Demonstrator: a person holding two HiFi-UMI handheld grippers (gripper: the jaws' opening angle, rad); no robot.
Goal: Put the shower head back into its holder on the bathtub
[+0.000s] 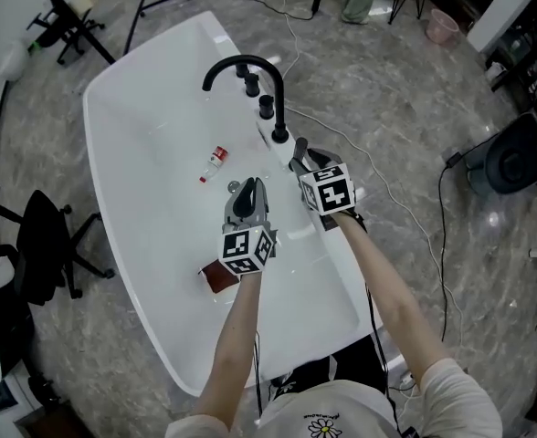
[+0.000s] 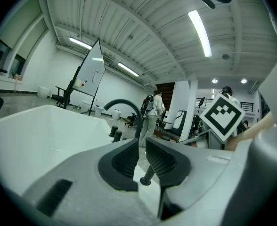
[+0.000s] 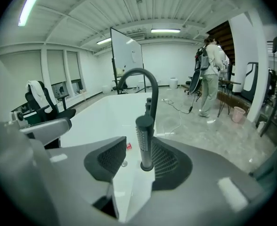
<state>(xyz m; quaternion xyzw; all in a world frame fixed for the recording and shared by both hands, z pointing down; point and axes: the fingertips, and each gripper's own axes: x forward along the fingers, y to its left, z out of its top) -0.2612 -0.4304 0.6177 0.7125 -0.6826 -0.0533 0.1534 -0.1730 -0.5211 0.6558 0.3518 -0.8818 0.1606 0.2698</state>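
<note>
The shower head, a dark grey cylinder, stands upright on the white bathtub's rim, just before the black faucet. My right gripper is open around it: the head stands between the pads, close beside the right pad, and the left pad is well clear. In the head view this gripper covers the shower head. My left gripper hangs over the tub's inside, its jaws a narrow gap apart and holding nothing. A dark rod shows beyond that gap.
Two black knobs stand on the rim by the faucet. In the tub lie a small red-capped bottle, the drain and a brown object. An office chair stands left; a cable runs right.
</note>
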